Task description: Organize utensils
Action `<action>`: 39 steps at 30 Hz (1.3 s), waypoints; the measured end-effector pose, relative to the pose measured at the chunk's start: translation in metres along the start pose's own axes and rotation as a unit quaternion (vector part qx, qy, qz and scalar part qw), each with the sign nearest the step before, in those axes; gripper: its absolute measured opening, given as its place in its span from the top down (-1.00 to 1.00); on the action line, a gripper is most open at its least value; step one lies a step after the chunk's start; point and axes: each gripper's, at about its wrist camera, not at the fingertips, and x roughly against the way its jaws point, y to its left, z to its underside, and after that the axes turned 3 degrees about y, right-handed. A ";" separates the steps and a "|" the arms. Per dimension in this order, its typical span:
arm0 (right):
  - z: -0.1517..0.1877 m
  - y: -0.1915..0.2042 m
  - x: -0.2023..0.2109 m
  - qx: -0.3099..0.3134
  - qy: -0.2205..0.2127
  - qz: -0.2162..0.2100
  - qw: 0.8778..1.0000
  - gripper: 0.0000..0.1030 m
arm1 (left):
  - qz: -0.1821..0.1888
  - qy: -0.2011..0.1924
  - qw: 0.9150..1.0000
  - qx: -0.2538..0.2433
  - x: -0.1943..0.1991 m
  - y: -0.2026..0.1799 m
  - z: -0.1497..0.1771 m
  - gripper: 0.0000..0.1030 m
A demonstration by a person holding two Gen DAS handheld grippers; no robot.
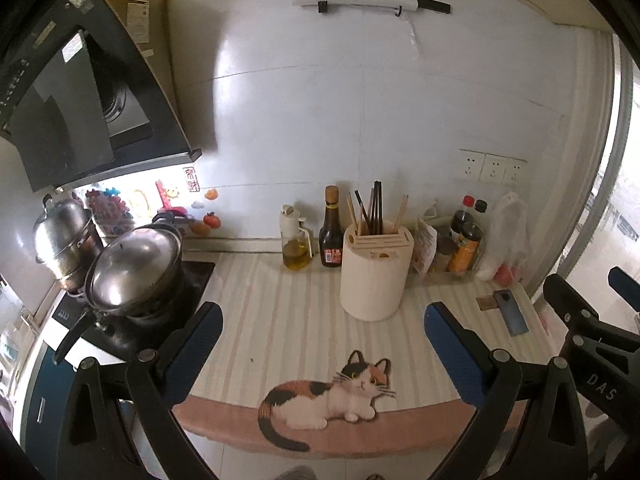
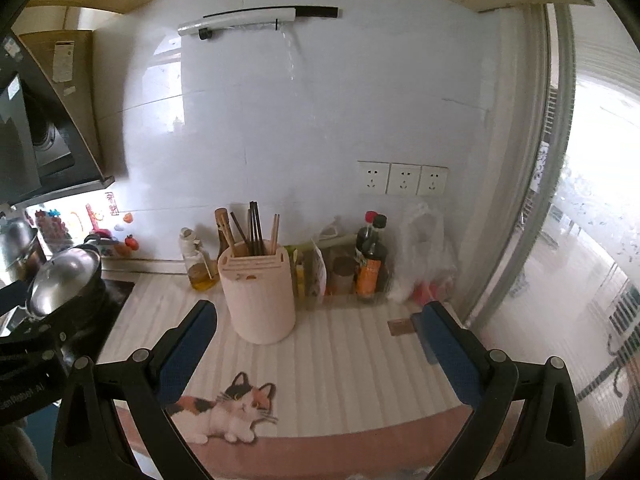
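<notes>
1. The left gripper (image 1: 323,340) is held wide apart above the counter (image 1: 280,304), with nothing between its blue pads.
2. The right gripper (image 2: 320,340) is likewise spread and grasps nothing.
3. A cream utensil holder (image 1: 374,276) is set upright on the striped mat, toward the back of the counter, ahead of both grippers.
4. Chopsticks (image 1: 374,210), dark and light, are stood in the holder's top opening.
5. A dark sauce bottle (image 1: 330,236) and an oil bottle (image 1: 296,246) are placed just left of the holder, against the wall.
6. A lidded pan (image 1: 134,276) is seen on the stove at left.
</notes>
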 end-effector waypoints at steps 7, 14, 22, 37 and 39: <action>-0.001 -0.008 0.021 0.000 0.000 0.000 1.000 -1.00 | -0.012 0.007 1.000 0.014 0.011 -0.005 0.003 -1.00; -0.007 -0.016 0.022 0.003 -0.007 0.005 1.000 -1.00 | -0.020 0.009 1.000 0.020 0.011 -0.008 0.003 -1.00; -0.008 -0.020 0.020 0.005 -0.003 0.005 1.000 -1.00 | -0.027 0.004 1.000 0.014 0.012 -0.012 0.002 -1.00; -0.015 -0.022 0.007 0.007 -0.005 0.000 1.000 -1.00 | -0.042 -0.002 0.999 0.020 0.009 -0.012 -0.008 -1.00; -0.015 -0.022 0.007 0.007 -0.006 0.001 1.000 -1.00 | -0.042 -0.002 0.999 0.019 0.009 -0.013 -0.009 -1.00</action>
